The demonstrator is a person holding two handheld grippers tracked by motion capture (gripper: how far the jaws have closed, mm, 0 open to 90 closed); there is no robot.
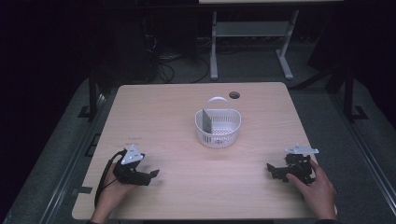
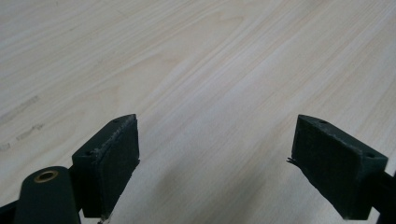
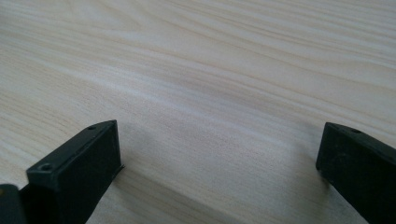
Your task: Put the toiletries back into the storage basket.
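The left gripper (image 1: 150,176) and right gripper (image 1: 272,170) rest low at the near corners of the wooden table (image 1: 154,116) — both spread wide, nothing between their jaws. The white perforated basket (image 1: 217,127) stands mid-table, well apart from both — a grey card (image 1: 207,120) upright inside.

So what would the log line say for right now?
left gripper: open, near table | right gripper: open, near table | white basket: mid-table, grey flat piece inside, untouched

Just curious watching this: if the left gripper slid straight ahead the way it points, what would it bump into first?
Probably nothing: the left gripper points right across bare table, passing in front of the white basket.
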